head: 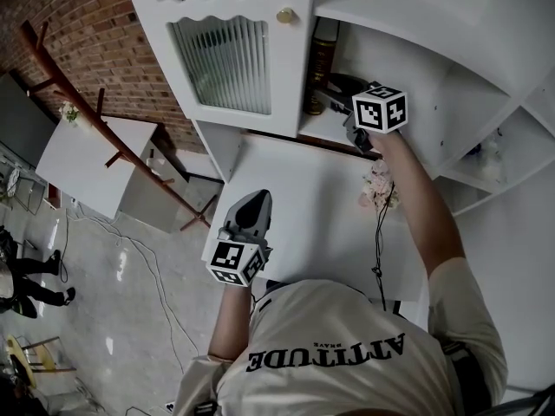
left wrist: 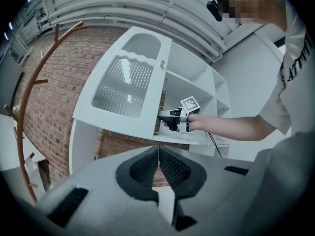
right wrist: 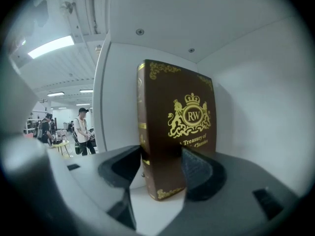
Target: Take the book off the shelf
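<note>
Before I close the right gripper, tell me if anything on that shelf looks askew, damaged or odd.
Nothing stands out. The brown book stands upright on the white shelf, cover intact, between the open jaws of the right gripper.

Brown hardcover book [right wrist: 172, 132], gold RW crest with lions on the cover, gilt corner ornaments and spine bands, stood upright on the white shelf [right wrist: 150, 213], at the left side of its compartment, spine turned left.

Head view looks steeply down; both gripper views face the shelf [right wrist: 153, 214].
</note>
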### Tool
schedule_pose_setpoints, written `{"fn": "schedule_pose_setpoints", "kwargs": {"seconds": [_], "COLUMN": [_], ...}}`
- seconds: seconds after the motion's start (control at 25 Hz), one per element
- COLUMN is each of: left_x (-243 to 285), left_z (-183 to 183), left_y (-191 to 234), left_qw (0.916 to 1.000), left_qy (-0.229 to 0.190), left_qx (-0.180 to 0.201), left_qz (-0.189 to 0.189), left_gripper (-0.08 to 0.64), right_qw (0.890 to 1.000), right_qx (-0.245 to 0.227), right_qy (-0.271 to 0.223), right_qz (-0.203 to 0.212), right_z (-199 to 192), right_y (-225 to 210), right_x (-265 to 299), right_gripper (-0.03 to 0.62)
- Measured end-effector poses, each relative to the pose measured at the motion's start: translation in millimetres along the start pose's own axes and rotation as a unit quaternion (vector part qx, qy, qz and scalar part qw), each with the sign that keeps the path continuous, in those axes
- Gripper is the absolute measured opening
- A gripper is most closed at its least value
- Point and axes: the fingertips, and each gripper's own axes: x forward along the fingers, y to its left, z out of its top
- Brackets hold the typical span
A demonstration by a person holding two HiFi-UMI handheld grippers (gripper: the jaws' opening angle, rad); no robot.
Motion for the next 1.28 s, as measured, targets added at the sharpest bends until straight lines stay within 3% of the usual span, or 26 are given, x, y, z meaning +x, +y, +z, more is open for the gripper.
{"fn": "schedule_pose_setpoints", "kwargs": {"seconds": [1.28], "left_x": [-4], "left_z": [-10], "left_y": [-27], "left_qw": [0.9999], "left_qy": [0.013], "left_qx": [0.002], "left_qz": [0.003], "left_gripper": [0.027], "right_qw": [0.997], "right_qx": [0.032], "right_qy": [-0.015], "right_qz": [0.073], "right_z": [-10], "right_y": [59], "right_x": [-32], "right_gripper": [0.252]}}
